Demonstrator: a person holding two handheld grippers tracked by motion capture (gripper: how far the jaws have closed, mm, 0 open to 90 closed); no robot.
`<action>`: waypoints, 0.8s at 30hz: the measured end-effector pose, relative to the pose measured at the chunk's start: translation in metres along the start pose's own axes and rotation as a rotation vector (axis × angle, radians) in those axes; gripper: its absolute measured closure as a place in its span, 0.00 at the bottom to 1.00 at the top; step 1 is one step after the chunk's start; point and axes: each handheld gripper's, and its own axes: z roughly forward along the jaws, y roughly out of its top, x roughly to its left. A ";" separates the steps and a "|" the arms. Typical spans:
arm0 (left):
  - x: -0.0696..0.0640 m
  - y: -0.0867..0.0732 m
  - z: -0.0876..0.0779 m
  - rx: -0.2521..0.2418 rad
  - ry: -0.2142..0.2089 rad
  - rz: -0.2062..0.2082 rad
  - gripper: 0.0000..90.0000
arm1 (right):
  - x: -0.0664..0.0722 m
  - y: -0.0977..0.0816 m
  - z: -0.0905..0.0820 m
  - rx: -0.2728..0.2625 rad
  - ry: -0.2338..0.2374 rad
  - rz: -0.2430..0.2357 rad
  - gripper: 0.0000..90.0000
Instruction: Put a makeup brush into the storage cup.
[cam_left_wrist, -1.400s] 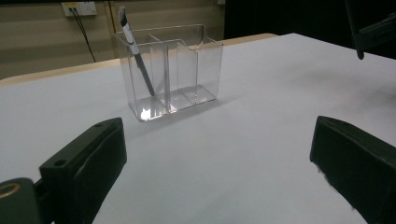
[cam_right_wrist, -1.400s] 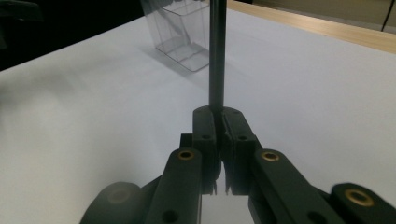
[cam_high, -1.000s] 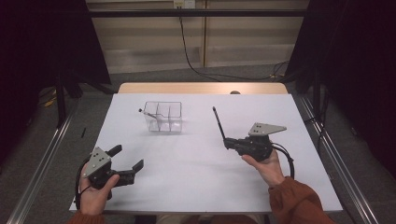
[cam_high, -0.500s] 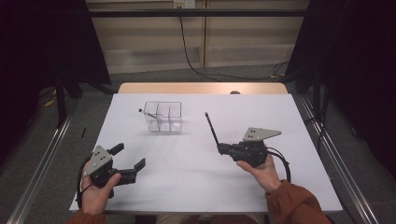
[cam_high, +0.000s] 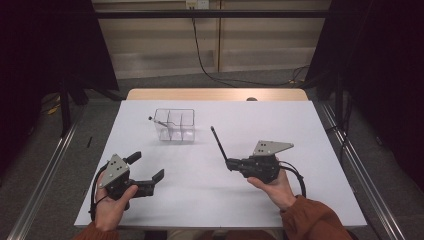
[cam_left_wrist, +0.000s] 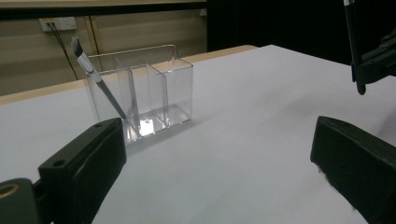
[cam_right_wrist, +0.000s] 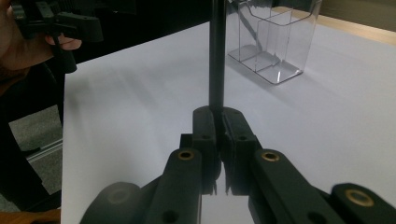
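A clear plastic organizer (cam_high: 174, 125) (cam_left_wrist: 140, 95) (cam_right_wrist: 272, 37) with three compartments stands on the white table. A thin brush (cam_high: 159, 121) (cam_left_wrist: 95, 77) leans in its left compartment. My right gripper (cam_high: 229, 164) (cam_right_wrist: 217, 116) is shut on a black pen (cam_high: 218, 143) (cam_right_wrist: 216, 51) that sticks up and away from the jaws, to the right of the organizer. My left gripper (cam_high: 146, 166) (cam_left_wrist: 219, 158) rests open near the table's front left with nothing between its jaws.
The white table (cam_high: 300, 125) has a wooden strip along its far edge (cam_high: 215, 94). A black cable (cam_high: 200, 55) hangs down the back wall. Metal rails (cam_high: 45, 170) run along the floor on both sides.
My right gripper has moved left and toward the front edge with the pen in it. The left gripper has shifted only slightly.
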 end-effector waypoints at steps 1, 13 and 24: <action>-0.001 0.001 0.001 -0.002 0.000 -0.003 0.03 | 0.000 0.000 0.001 0.001 0.003 -0.002 0.94; -0.016 0.012 0.015 -0.029 -0.048 -0.013 0.03 | 0.005 0.000 0.007 0.012 0.026 -0.016 0.94; -0.044 0.029 0.038 -0.031 -0.198 0.050 0.02 | 0.008 -0.001 0.015 0.016 0.052 -0.018 0.94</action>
